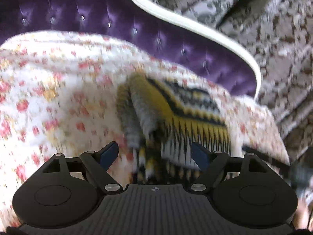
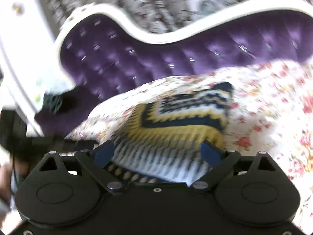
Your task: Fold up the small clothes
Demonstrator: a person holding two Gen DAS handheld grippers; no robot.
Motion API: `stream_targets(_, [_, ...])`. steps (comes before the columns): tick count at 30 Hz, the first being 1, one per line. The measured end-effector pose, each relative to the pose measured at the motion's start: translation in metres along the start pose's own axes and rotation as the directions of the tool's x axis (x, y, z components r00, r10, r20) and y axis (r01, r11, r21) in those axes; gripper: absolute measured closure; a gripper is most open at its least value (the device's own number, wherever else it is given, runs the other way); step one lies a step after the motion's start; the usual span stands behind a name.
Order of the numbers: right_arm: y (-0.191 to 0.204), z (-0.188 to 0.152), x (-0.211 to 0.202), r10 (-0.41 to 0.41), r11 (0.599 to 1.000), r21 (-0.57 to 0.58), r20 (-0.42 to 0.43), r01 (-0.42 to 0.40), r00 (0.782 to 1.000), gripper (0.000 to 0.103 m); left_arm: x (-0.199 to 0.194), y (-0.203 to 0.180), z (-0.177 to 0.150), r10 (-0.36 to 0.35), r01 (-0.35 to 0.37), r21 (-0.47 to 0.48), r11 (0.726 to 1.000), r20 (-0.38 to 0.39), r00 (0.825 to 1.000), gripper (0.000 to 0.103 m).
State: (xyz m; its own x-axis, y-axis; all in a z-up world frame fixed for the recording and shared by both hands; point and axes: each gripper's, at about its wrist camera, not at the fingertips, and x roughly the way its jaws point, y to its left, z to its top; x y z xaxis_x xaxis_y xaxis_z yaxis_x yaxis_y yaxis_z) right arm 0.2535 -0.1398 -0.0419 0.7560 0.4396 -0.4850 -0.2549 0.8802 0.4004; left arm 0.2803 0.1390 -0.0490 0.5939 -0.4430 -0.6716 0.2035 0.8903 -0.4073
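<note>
A: Two wrist views, both blurred. Left wrist view first: where is the work item?

B: The patterned knit garment, yellow, black and white, lies bunched on the floral bedspread, with a rolled edge on its left side. The left gripper sits just beside the garment's near edge, jaws spread apart, nothing pinched; the cloth lies between and ahead of the blue pads without being pressed.

A: Right wrist view?

B: The same garment lies on the bedspread. The right gripper is released, jaws wide, with the garment's near white-striped edge lying between them and not clamped.

A: Failure risks from here?

B: Probably a partial fold. With both grippers released, the bunched cloth may slump or unroll. A re-grip could also catch the bedspread beneath the garment and drag both layers.

A: Differences between views?

B: Only the right view shows the far end of the purple tufted headboard behind the garment, and a dark object beside it, too blurred to identify. Only the left view shows the rolled edge.
</note>
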Motion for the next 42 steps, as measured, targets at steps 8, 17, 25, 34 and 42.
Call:
stream_targets(8, [-0.055, 0.005, 0.016, 0.038, 0.979, 0.2, -0.029, -0.031, 0.999, 0.007, 0.01, 0.0, -0.035, -0.009, 0.01, 0.018, 1.0, -0.08, 0.997, 0.023])
stream_targets(17, [-0.083, 0.001, 0.042, 0.128, 0.949, 0.298, -0.049, -0.107, 0.991, 0.007, 0.028, -0.006, -0.028, -0.055, 0.054, -0.023, 0.998, -0.07, 0.996, 0.022])
stream_targets(25, [-0.085, 0.014, 0.07, 0.192, 0.935, 0.311, -0.038, -0.171, 0.981, 0.008, 0.052, -0.007, -0.016, -0.17, 0.157, -0.145, 0.977, -0.083, 0.982, 0.029])
stream_targets(34, [-0.072, 0.013, 0.054, 0.103, 0.962, 0.265, -0.122, -0.067, 0.987, 0.05, 0.035, -0.022, -0.023, -0.248, 0.235, -0.133, 0.963, -0.091, 0.964, 0.057])
stream_targets(42, [-0.048, -0.016, -0.007, 0.083, 0.956, 0.294, -0.201, -0.02, 0.976, 0.05, -0.028, -0.067, -0.066, -0.3, 0.288, -0.098, 0.953, -0.153, 0.941, 0.057])
